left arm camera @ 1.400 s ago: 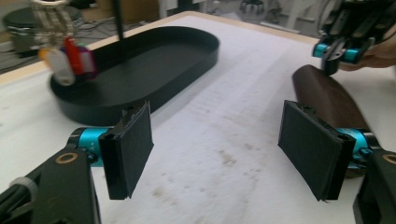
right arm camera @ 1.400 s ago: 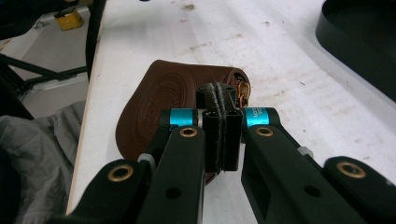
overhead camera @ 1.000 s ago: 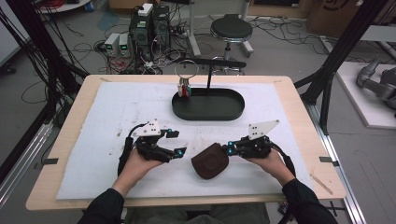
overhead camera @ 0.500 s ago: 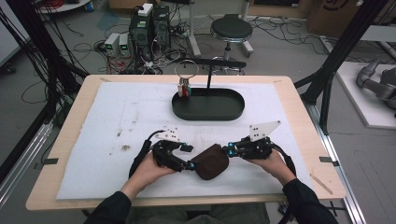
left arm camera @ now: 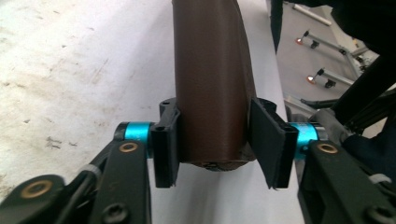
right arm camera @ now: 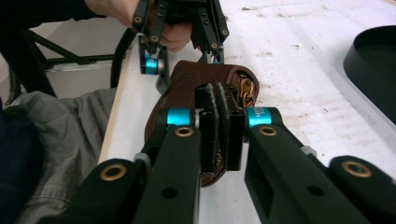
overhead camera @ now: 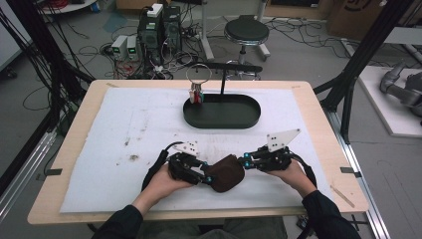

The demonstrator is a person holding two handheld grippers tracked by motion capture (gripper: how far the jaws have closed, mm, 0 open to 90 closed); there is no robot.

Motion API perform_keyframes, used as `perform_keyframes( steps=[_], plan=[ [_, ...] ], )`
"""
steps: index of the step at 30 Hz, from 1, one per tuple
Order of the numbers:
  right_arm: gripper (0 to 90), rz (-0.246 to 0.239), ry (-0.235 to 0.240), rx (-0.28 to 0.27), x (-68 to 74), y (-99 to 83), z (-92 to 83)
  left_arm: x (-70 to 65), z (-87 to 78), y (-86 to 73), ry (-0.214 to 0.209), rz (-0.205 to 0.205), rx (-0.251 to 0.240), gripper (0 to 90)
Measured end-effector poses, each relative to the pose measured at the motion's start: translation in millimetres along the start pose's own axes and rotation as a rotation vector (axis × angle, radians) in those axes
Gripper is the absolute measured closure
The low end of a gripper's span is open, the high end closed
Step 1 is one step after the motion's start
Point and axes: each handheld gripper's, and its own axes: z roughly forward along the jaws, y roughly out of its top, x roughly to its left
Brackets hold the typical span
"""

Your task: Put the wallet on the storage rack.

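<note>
Since half a second ago the left gripper (overhead camera: 205, 177) is sitting slightly further in against the brown pouch (overhead camera: 226, 173), which is lying on the white mat (overhead camera: 124, 134) at the near table edge, between both hands. High view: the right gripper (overhead camera: 242, 161) is touching the pouch's other side; the black tray (overhead camera: 222, 119) is sitting well beyond. Left gripper view: jaws are straddling the pouch (left arm camera: 210, 79), one pad touching, the other just clear, not clamped. Right gripper view: jaws are pressing together, pinching the pouch's (right arm camera: 196, 88) edge near its brass clasp (right arm camera: 246, 92).
</note>
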Motion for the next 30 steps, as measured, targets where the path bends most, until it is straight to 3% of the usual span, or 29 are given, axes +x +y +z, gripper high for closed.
perform_keyframes(
  steps=[2,5,10,13,17,22,30],
  plan=[
    [73.5,0.008,-0.004,-0.023,-0.9,0.3,-2.6,-2.3,0.1,1.7,-0.015,0.015,-0.014,59.8],
    [65.5,0.013,-0.010,-0.046,-2.1,0.7,-7.3,-7.1,1.1,5.1,-0.016,0.045,-0.018,62.2],
    [58.1,0.041,-0.030,-0.095,-4.3,1.1,-15.8,-11.4,-0.6,9.7,-0.001,0.093,-0.018,64.6],
    [53.3,0.048,-0.043,-0.114,-5.8,0.9,-19.8,-12.1,-3.7,11.4,-0.004,0.099,-0.033,65.2],
    [44.4,0.071,-0.058,-0.117,-7.0,1.3,-22.3,-14.2,-10.9,17.9,0.012,0.135,-0.042,65.4],
    [38.9,0.074,-0.038,-0.103,-7.3,2.5,-19.7,-17.7,-19.6,25.8,0.044,0.170,-0.037,65.4],
    [38.4,0.058,0.006,-0.049,-4.1,4.1,-7.3,-20.8,-21.5,30.3,0.052,0.203,-0.022,65.4]
  ],
)
